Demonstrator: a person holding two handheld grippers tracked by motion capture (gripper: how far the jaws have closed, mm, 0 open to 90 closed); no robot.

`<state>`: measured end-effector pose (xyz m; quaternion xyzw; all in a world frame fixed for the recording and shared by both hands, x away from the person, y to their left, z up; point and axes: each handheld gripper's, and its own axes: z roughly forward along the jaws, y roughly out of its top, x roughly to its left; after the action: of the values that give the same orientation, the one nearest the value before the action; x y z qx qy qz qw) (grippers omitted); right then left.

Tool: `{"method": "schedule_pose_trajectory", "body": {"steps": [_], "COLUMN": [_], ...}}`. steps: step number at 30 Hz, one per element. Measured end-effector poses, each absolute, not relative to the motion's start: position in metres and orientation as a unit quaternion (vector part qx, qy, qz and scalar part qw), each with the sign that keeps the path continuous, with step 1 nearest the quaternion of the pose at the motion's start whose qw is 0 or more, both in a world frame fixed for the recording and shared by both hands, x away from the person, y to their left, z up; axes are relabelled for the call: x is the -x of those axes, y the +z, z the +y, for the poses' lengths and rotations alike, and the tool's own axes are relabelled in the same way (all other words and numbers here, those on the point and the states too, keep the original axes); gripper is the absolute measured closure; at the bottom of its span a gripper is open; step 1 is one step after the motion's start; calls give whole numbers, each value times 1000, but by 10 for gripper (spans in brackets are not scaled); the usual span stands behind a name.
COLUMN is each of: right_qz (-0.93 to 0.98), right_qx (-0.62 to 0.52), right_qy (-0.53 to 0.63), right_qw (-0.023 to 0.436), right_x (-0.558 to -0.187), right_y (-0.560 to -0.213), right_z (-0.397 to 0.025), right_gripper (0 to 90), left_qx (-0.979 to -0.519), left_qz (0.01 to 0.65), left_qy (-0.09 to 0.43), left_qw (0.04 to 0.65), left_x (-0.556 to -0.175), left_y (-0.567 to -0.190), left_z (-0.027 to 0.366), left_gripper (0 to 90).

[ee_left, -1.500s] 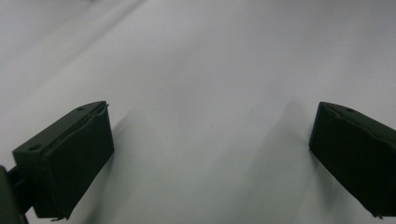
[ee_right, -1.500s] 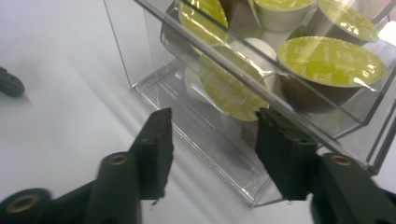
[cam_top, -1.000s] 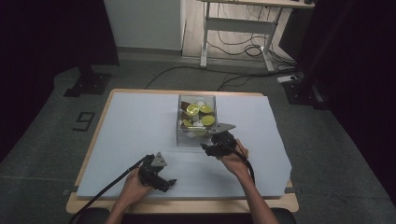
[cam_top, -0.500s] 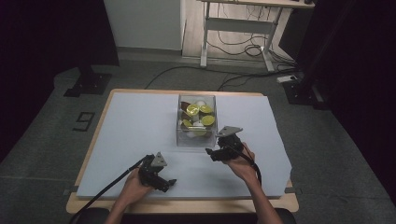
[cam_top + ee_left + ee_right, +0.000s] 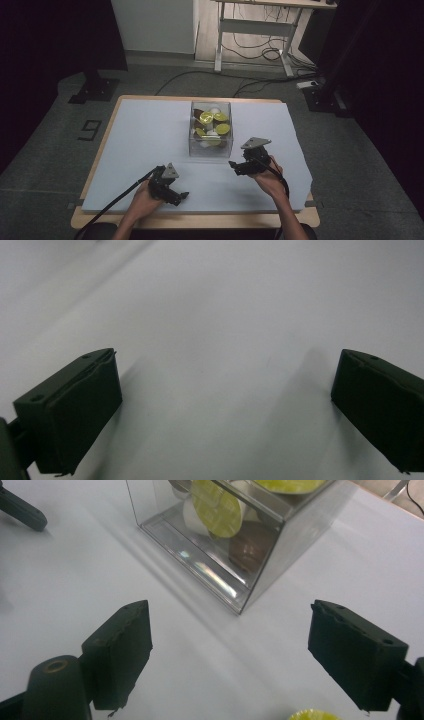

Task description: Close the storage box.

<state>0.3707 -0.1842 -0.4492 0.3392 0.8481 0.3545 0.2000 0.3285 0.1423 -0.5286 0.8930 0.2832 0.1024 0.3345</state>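
Observation:
A clear plastic box [image 5: 211, 145] stands mid-table and holds several capsules [image 5: 207, 118] with yellow, white and brown tops. My right gripper [image 5: 236, 167] hovers just in front of the box's near right corner, jaws open and pointing left. In the right gripper view the gripper [image 5: 230, 655] is open and the box [image 5: 260, 555] lies just beyond its jaws. A yellow capsule lid [image 5: 312, 715] peeks in at the bottom edge. My left gripper [image 5: 179, 196] rests low near the front edge. It [image 5: 225, 410] is open over bare white cover.
A white sheet [image 5: 150, 135] covers the wooden table [image 5: 100, 220]. A desk frame [image 5: 255, 30] and floor cables [image 5: 260, 52] lie beyond the far edge. A dark stand base [image 5: 95, 90] sits at the far left. The left gripper's jaw [image 5: 20, 510] shows at top left of the right gripper view.
My right gripper has drawn back a little from the box, toward the person and slightly right. The left gripper has stayed in place.

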Motion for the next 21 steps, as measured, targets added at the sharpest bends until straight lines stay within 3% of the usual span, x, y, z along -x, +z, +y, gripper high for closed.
{"method": "schedule_pose_trajectory", "body": {"steps": [21], "right_qz": [830], "right_qx": [-386], "right_qy": [346], "right_qw": [205], "right_x": [-361], "right_y": [-452], "right_z": [-226], "right_gripper": [113], "left_qx": [-893], "left_qz": [283], "left_qy": [103], "left_qw": [335], "left_x": [-328], "left_y": [-529], "left_z": [142], "left_gripper": [0]}}
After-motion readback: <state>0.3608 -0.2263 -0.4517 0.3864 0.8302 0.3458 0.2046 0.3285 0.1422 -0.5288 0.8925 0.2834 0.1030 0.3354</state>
